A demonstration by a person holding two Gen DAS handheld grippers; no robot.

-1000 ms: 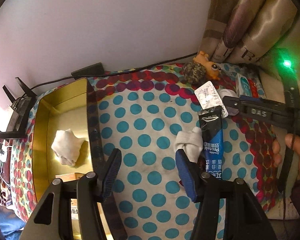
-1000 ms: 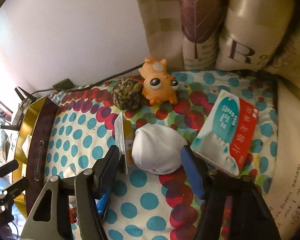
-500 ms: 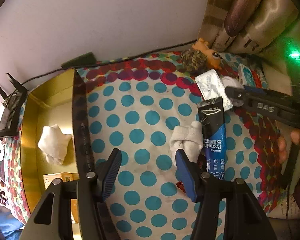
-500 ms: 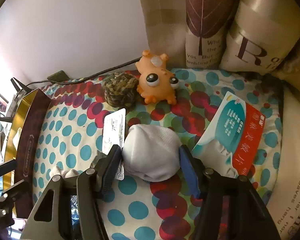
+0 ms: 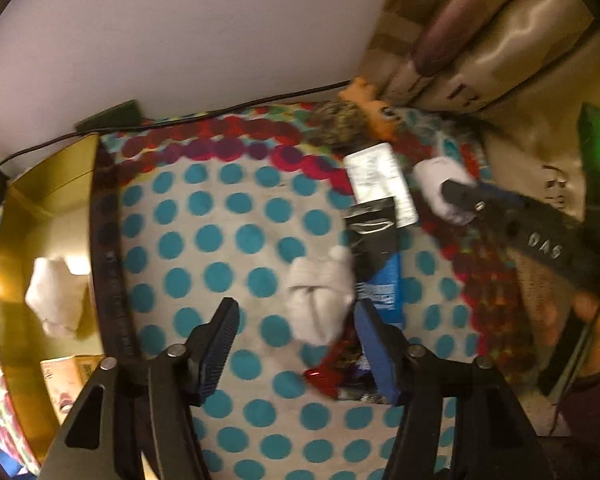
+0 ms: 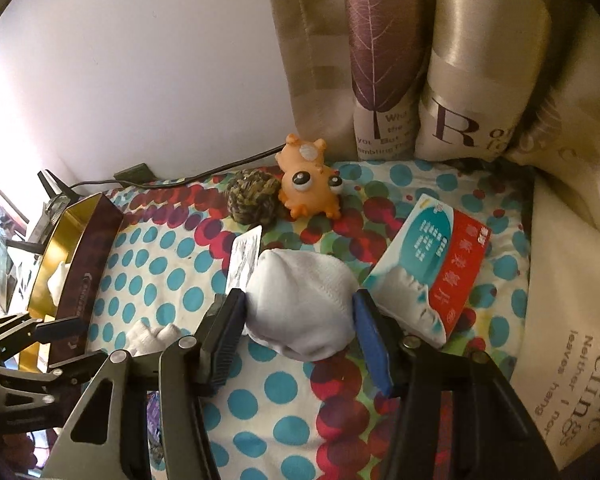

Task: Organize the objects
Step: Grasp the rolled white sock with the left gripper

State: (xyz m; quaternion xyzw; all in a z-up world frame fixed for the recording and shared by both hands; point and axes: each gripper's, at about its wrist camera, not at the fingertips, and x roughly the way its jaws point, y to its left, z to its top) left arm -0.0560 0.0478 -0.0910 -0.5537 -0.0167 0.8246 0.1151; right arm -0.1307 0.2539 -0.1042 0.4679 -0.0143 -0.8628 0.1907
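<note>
Polka-dot bedding (image 6: 172, 276) is carrying the clutter: right tongs (image 6: 300, 312) are closing on the rolled white sock (image 6: 300, 304), evidently bound for the gold tin (image 5: 44, 216), while left tongs (image 5: 296, 344), opening, are hovering unclenched over a smaller sock (image 5: 320, 300).

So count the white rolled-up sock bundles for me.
3. One round white sock bundle sits between the right tool's pads; a smaller white bundle lies ahead of the open left tool; a third lies inside the gold tin. Others may be hidden.
</note>
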